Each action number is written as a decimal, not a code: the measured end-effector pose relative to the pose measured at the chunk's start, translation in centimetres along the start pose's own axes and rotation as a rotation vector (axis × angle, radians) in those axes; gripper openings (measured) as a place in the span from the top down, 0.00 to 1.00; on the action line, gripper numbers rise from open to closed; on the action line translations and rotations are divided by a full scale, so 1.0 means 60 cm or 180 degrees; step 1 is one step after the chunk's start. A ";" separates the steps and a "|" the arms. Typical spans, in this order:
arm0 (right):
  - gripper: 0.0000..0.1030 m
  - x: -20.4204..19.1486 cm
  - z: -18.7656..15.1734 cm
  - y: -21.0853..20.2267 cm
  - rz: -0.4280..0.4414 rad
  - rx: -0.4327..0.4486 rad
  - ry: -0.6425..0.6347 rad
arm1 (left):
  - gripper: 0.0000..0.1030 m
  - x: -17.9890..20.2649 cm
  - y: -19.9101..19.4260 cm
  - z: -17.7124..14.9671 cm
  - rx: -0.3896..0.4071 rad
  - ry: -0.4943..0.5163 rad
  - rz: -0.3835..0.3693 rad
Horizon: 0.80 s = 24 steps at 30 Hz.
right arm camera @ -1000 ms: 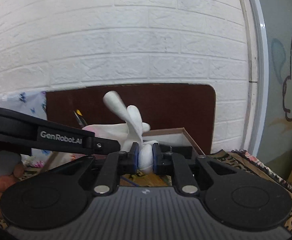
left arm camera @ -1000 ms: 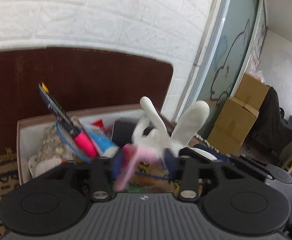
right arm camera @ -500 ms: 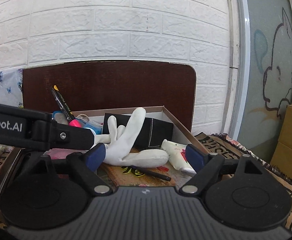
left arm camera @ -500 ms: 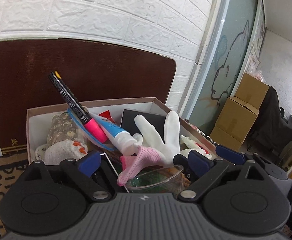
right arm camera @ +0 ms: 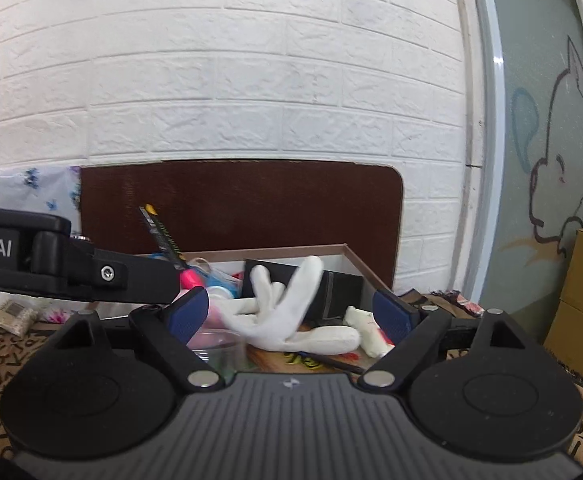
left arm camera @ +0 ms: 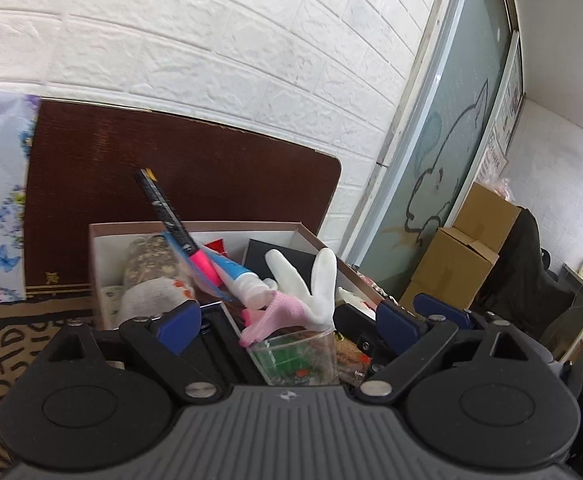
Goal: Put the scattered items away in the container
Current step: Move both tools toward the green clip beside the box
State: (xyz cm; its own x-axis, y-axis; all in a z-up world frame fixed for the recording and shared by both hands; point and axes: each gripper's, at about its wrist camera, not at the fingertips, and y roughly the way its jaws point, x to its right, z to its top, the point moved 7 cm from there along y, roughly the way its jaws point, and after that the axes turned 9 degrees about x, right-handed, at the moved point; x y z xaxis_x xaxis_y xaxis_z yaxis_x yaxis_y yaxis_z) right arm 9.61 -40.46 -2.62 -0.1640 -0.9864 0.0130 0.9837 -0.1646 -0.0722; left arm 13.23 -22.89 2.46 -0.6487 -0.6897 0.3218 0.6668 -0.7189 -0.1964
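Note:
A white and pink glove [left arm camera: 307, 300] lies in the open cardboard box [left arm camera: 103, 256], on top of a clear plastic cup [left arm camera: 295, 356]. It also shows in the right wrist view [right arm camera: 287, 320], fingers sticking up. My left gripper [left arm camera: 287, 324] is open and empty, just in front of the box. My right gripper [right arm camera: 291, 312] is open and empty, with the glove lying free between its spread fingers. The box [right arm camera: 355, 260] also holds a black marker with a pink end [left arm camera: 171, 220], a blue and white tube [left arm camera: 239, 280], a black case [right arm camera: 331, 284] and a small white tube [right arm camera: 367, 328].
A dark brown board [left arm camera: 171, 184] stands against the white brick wall behind the box. A patterned mat [left arm camera: 7, 344] covers the surface. The left gripper's black arm [right arm camera: 71, 268] crosses the left of the right wrist view. Cardboard boxes [left arm camera: 463, 252] stand at the right.
Both grippers were shut on the glove a second ago. They opened and let it drop into the box, then drew back a little. The glove now rests on the cup.

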 end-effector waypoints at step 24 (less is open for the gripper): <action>0.70 -0.367 -0.175 -0.140 0.1468 -0.0356 -0.1241 | 0.58 -0.136 -0.123 -0.105 -0.0409 -0.0436 0.0295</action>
State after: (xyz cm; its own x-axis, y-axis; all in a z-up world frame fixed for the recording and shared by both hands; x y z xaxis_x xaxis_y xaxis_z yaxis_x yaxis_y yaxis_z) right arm 4.21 -17.39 -12.75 0.3365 -0.8864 0.3179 0.9298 0.2593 -0.2613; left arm 11.27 -12.51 -4.58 -0.5250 -0.7413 0.4181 0.6633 -0.6642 -0.3448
